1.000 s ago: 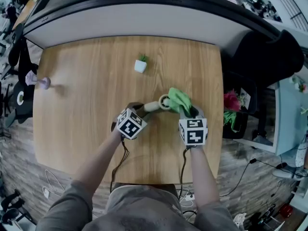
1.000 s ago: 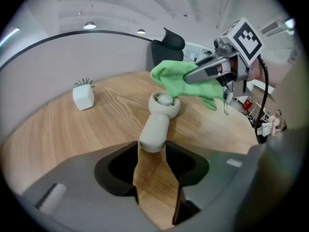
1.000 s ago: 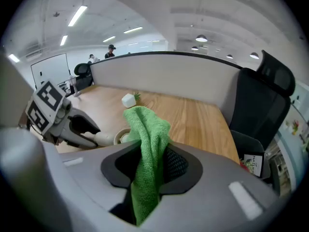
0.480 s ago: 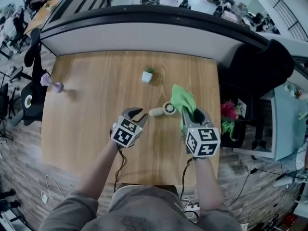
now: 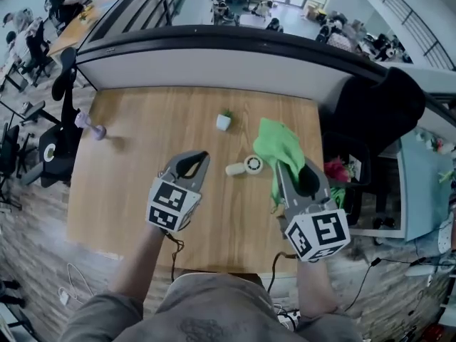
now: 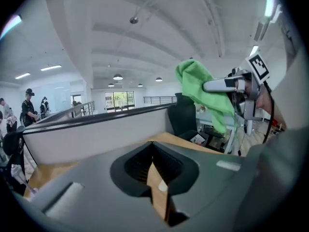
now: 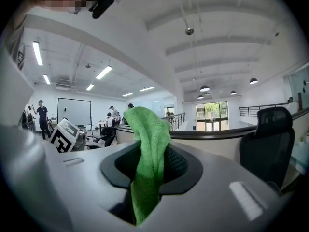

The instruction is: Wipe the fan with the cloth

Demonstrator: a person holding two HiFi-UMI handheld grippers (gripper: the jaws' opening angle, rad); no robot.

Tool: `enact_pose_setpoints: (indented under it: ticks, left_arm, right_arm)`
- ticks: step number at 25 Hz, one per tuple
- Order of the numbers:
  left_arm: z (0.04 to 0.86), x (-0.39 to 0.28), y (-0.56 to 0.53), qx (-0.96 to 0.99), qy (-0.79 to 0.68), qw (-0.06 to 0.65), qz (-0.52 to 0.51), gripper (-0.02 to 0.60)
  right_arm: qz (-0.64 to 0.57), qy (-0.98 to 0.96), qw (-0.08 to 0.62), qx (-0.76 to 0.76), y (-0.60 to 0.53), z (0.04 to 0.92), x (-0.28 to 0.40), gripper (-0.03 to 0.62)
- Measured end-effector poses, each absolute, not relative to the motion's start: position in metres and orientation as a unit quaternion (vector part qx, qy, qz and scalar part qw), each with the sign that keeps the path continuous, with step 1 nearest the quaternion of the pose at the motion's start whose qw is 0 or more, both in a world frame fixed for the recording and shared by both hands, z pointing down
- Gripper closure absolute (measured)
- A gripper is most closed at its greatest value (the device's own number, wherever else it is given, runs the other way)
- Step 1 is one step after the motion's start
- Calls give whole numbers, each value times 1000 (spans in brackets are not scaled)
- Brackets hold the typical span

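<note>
A small white handheld fan [image 5: 246, 167] lies flat on the wooden table [image 5: 135, 198], below and between my two grippers. My right gripper [image 5: 282, 165] is raised high above the table's right side and is shut on a green cloth [image 5: 276, 147]. In the right gripper view the green cloth [image 7: 150, 153] hangs out of the closed jaws of that gripper [image 7: 152, 164]. My left gripper [image 5: 197, 159] is also raised and is shut with nothing in it. In the left gripper view the jaws of that gripper [image 6: 153, 159] meet, with only table wood showing behind, and the cloth [image 6: 203, 93] hangs to the right.
A little potted plant [image 5: 224, 121] stands at the table's far middle. A purple object [image 5: 91, 126] sits at the far left. A dark railing [image 5: 235, 41] runs behind the table, a black chair [image 5: 388, 105] stands at the right, and another chair [image 5: 60, 144] at the left.
Both grippers have risen well off the table. The left gripper came away from the fan's handle and closed empty. The right one lifted the cloth off the fan, which stayed lying on the table.
</note>
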State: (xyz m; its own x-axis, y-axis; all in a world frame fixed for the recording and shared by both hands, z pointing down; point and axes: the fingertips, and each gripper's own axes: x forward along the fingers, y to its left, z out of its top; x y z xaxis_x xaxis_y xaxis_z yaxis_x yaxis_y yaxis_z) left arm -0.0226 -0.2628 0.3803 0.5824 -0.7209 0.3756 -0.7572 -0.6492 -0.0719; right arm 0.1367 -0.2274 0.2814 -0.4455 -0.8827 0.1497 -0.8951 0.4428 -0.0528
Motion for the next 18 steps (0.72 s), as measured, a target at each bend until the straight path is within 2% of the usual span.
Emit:
enact_pose_setpoints:
  ticks: [9, 14, 18]
  left_arm:
    - [271, -39, -222, 893, -430, -34, 128, 580]
    - [250, -46, -195, 895, -427, -41, 121, 580]
    - [248, -52, -175, 892, -437, -16, 118, 580]
  right_arm:
    - [29, -847, 10, 530, -173, 230, 138, 493]
    - [33, -855, 33, 516, -153, 237, 135, 493]
    - [53, -857, 46, 510, -140, 252, 128, 493]
